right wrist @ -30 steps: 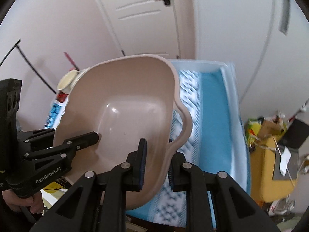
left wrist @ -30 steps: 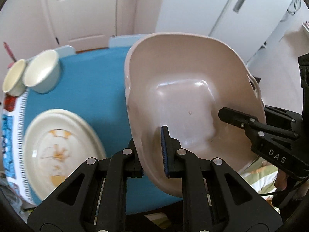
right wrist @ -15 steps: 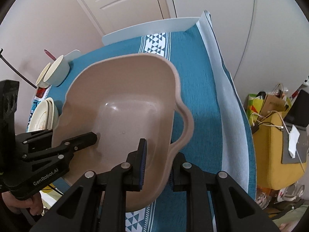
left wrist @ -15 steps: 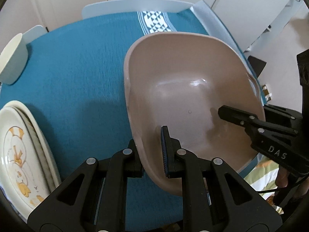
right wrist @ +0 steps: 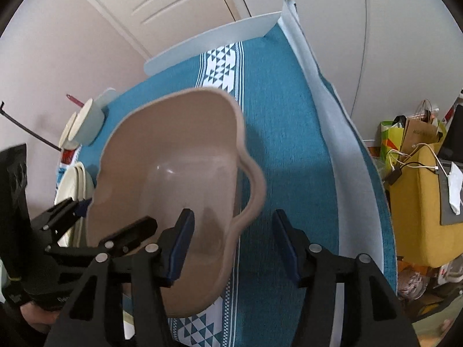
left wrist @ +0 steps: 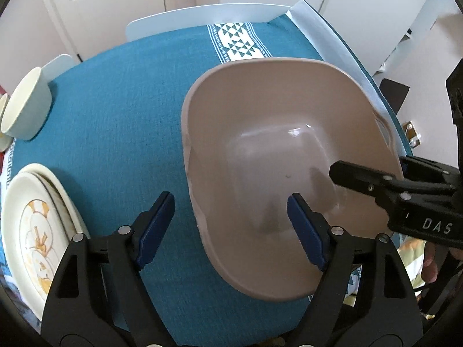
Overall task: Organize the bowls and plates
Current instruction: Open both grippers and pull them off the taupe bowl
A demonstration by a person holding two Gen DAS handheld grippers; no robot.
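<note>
Nearest to me, my left gripper (left wrist: 231,217) has just been opening: its jaws stand wide, one pad outside the basin's (left wrist: 277,150) wall and one inside, and neither pad presses on it. My right gripper (right wrist: 231,237) has just been opening too, and the basin's handle (right wrist: 251,193) sits between its parted pads, free. So I hold nothing now. The basin rests on the teal cloth (left wrist: 121,110) near the front edge of the table.

I think the risk is this edge: the basin's near rim seems to hang over it, so if I pull a finger back carelessly, the pad inside the wall can hook the rim and drag the basin off. Lifting straight up looks safer.

Further left, the plates (left wrist: 37,225) lie stacked, and behind them the bowls (left wrist: 26,107) stand at the far corner.

The left view shows the plates' orange pattern clearly; the right view shows them only as a thin edge, but it alone shows the handle and the clutter beside the table.
</note>
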